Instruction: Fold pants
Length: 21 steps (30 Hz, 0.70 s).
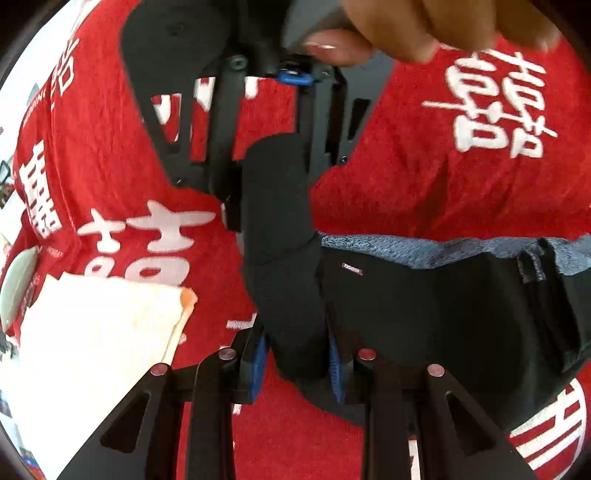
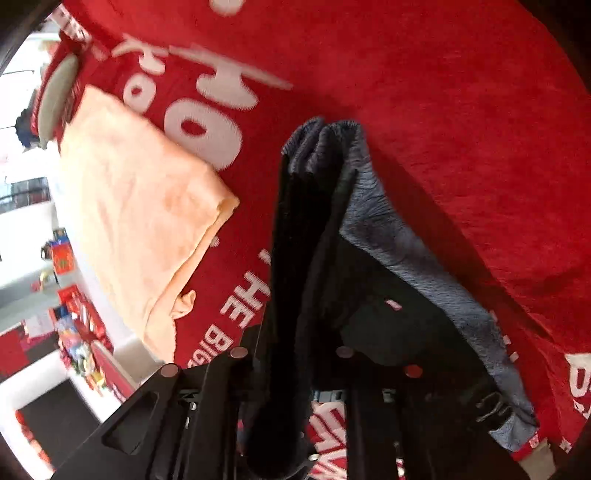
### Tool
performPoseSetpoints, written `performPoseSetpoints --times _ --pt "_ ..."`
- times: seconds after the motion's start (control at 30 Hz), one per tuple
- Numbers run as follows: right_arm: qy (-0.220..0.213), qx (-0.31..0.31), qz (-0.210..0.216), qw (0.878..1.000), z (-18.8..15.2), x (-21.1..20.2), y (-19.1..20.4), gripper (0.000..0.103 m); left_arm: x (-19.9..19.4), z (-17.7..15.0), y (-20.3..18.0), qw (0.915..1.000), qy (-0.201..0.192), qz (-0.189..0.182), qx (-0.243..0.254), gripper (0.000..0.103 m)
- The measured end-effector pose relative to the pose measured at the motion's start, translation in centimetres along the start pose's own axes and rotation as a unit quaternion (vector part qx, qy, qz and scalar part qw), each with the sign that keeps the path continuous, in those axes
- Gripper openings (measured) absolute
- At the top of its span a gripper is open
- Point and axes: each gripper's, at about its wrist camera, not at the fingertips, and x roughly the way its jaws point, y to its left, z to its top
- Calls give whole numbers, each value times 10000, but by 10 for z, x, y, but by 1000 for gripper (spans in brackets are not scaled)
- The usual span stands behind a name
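Your left gripper [image 1: 297,354] is closed on a bunched black edge of the pants [image 1: 443,314], with the fabric pinched between the blue-lined fingers so it cannot slip while the garment is carried. The right gripper [image 1: 273,177] faces it from across the cloth, your hand [image 1: 424,26] on its handle; in the left wrist view its fingers are wrapped in the same black fabric, and in the right wrist view the pants [image 2: 369,229] drape over the right gripper [image 2: 295,369], so treat it as clamped on the pants too, though the fingertips themselves are hidden. Holding both ends this way keeps the edge taut between the grippers. The pants hang and rest partly on the red cloth [image 1: 443,192] with white characters, grey lining turned outward. A folded pale towel [image 1: 96,332] lies well to the side, apart from the pants. The fold looks to be midway; lay the held edge down evenly next.
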Motion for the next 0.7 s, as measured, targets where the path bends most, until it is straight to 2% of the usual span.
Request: performPoseSetpoints --times 0.13,0.3,0.37,0.53,0.7 --pt "-637 184 436 9968 -35 -26 -21 15 -20 10 -15 9995 -192 -167 161 29" --pt "-1476 498 1046 9822 -96 -71 -63 15 -57 26 -46 9962 -527 -553 425 29" --pt "-1803 691 1251 9732 -128 -89 -84 15 -72 34 -63 9934 -598 -877 435 29" --pt "-2340 1127 1436 9550 -197 -122 -141 15 -99 47 -110 9821 -524 -1770 374 29" --pt "-2745 1598 1693 9330 -275 -136 -199 15 -122 40 -173 9719 -424 -2201 717 29"
